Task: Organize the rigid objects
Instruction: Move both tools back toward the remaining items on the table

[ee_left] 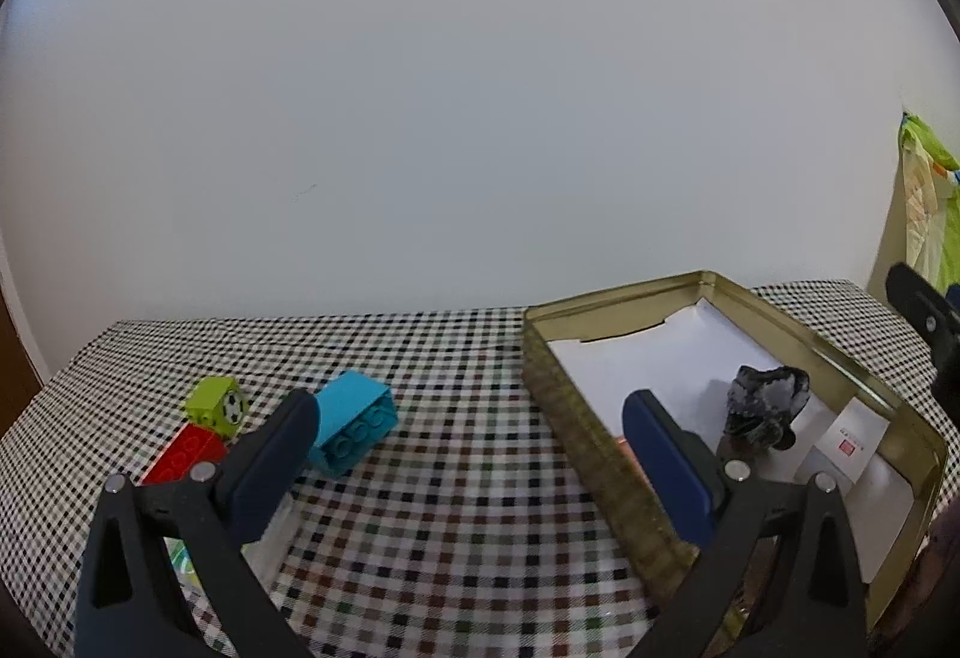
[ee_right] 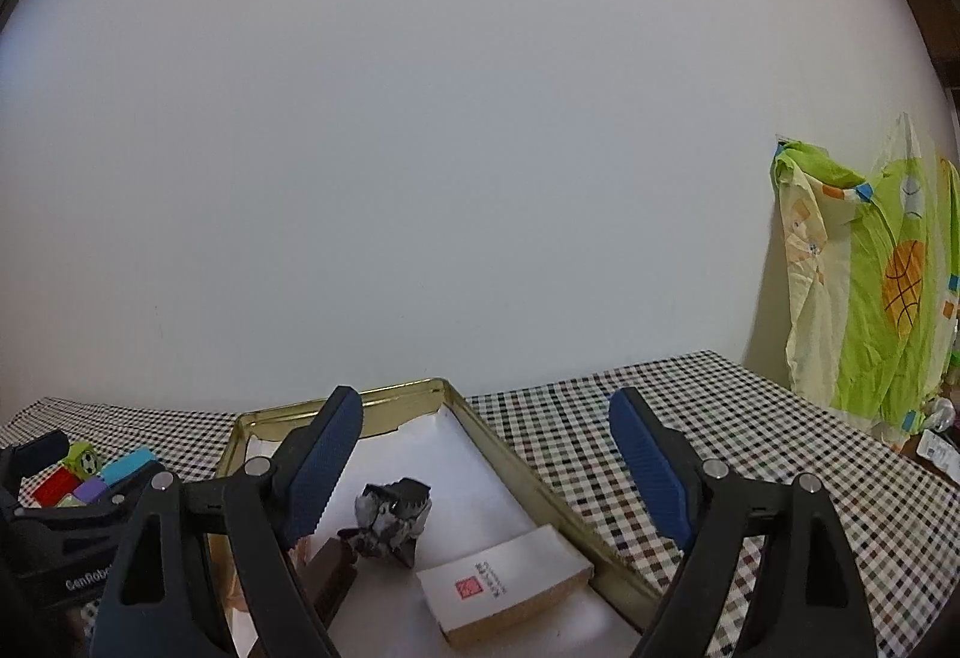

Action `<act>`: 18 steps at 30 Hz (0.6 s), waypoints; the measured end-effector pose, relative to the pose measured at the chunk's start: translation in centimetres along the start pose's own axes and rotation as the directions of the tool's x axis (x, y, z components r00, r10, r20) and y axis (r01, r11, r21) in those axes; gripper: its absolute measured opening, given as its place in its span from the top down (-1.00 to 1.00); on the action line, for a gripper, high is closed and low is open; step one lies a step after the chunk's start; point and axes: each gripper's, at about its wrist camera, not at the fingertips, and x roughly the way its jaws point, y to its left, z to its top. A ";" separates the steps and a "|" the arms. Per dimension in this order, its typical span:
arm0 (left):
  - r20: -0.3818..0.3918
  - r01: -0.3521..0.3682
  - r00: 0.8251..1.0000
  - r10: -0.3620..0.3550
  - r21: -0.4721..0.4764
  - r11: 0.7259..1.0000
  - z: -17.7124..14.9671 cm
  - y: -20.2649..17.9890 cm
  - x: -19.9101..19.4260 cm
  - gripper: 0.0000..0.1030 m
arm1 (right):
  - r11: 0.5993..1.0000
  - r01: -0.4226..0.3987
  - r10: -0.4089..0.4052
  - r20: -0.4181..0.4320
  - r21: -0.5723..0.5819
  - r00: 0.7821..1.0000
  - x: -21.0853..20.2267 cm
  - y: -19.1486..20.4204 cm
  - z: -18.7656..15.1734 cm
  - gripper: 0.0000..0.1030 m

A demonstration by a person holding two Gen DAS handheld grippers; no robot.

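Gold tin [ee_left: 606,484] on the checked tabletop [ee_left: 456,478] holds a dark rock [ee_left: 765,406] and a small book [ee_right: 510,577], bricks [ee_left: 354,421] lie to its left, and both tools, left [ee_left: 474,448] and right [ee_right: 486,460], hover with jaws apart, gripping nothing.
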 end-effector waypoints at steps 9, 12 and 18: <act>-0.004 -0.003 1.000 0.003 -0.005 1.000 -0.1 1.3 -0.3 -0.99 | 0.999 0.028 -0.029 0.030 0.044 0.999 -2.7 0.8 -0.5 -0.67; -0.001 0.000 1.000 0.000 -0.014 1.000 -0.2 2.1 -0.7 -0.99 | 0.998 0.020 -0.022 0.020 0.054 1.000 -3.2 1.6 -0.8 -0.67; 0.003 0.000 1.000 0.000 -0.017 1.000 -0.4 3.5 -0.9 -0.99 | 0.999 -0.005 0.004 0.029 0.045 1.000 -4.3 4.1 -1.2 -0.67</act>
